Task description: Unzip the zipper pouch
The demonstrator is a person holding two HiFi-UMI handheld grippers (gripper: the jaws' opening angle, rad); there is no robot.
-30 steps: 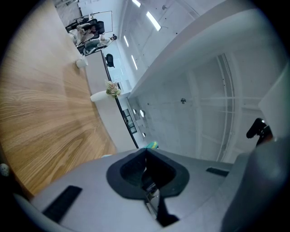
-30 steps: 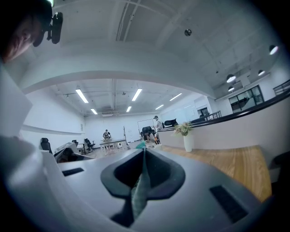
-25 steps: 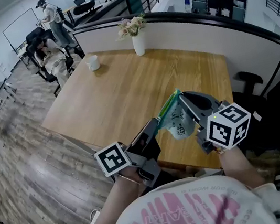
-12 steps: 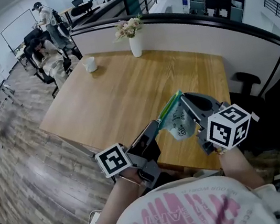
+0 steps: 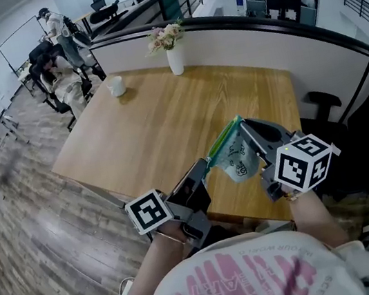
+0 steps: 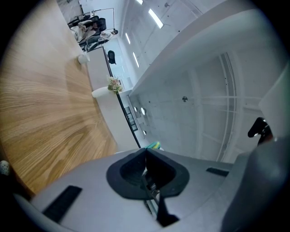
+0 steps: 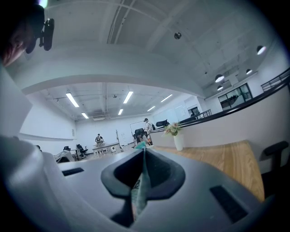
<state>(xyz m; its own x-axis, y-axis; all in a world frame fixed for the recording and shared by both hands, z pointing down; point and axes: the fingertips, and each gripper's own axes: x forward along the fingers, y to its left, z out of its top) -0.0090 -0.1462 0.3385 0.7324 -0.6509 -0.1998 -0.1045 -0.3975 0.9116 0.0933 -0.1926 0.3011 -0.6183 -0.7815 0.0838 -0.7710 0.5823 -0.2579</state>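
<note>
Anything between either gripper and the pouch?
Nothing visible. The left gripper has its jaws closed on the pouch at its green edge, and the right gripper grips its fabric. The pouch hangs above the table.

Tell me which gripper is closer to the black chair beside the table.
Right. The right gripper holds the pouch end nearest the black chair; the left gripper, the far end.

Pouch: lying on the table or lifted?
Lifted: the left gripper and right gripper both pinch the pouch, which hangs clear of the table.

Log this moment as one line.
left gripper: shut on zipper pouch | right gripper: shut on zipper pouch | zipper pouch: held up, off table
</note>
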